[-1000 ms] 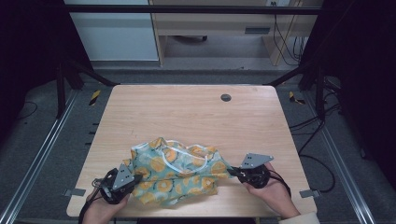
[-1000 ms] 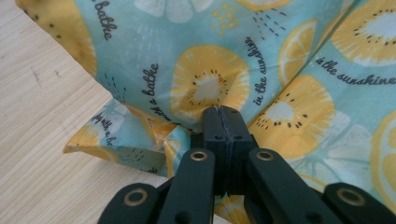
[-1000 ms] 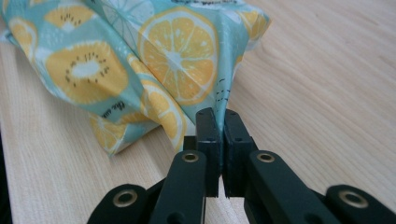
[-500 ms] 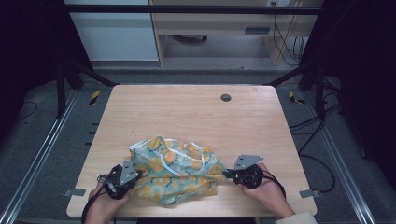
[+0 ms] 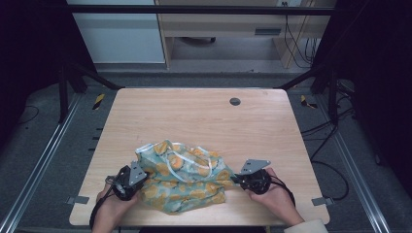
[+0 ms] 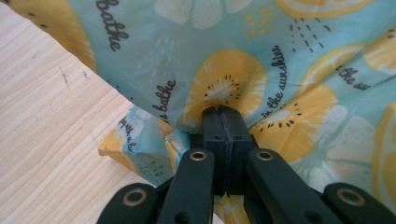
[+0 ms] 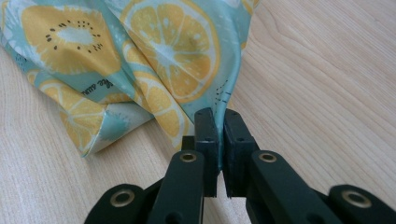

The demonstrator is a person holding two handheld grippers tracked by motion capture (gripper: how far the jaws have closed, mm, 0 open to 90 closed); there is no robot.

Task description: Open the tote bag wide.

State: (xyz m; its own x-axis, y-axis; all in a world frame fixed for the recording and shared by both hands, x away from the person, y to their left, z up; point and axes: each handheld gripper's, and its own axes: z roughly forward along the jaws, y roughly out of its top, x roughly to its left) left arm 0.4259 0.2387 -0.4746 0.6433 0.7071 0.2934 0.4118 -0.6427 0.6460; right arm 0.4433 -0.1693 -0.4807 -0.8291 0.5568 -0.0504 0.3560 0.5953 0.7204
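A crumpled teal cloth bag (image 5: 187, 177) printed with yellow citrus slices and with white handles lies near the front of the wooden table (image 5: 194, 121). My left gripper (image 5: 137, 177) is at the bag's left edge, and the left gripper view shows its jaws shut on the fabric (image 6: 219, 88), pinched at the gripper (image 6: 223, 116) tips. My right gripper (image 5: 239, 178) is at the bag's right edge. There the jaws pinch a thin fold of the fabric (image 7: 187, 60) at the right gripper (image 7: 218, 119) tips. A hand holds each gripper.
A small dark round grommet (image 5: 235, 101) sits in the table near its far edge. Metal frame rails (image 5: 43, 160) run along both sides of the table. Cables (image 5: 320, 145) lie on the floor to the right.
Both grippers drew a little closer to the table's front edge with the bag between them. The bag has bunched and shifted slightly; both grips stayed the same.
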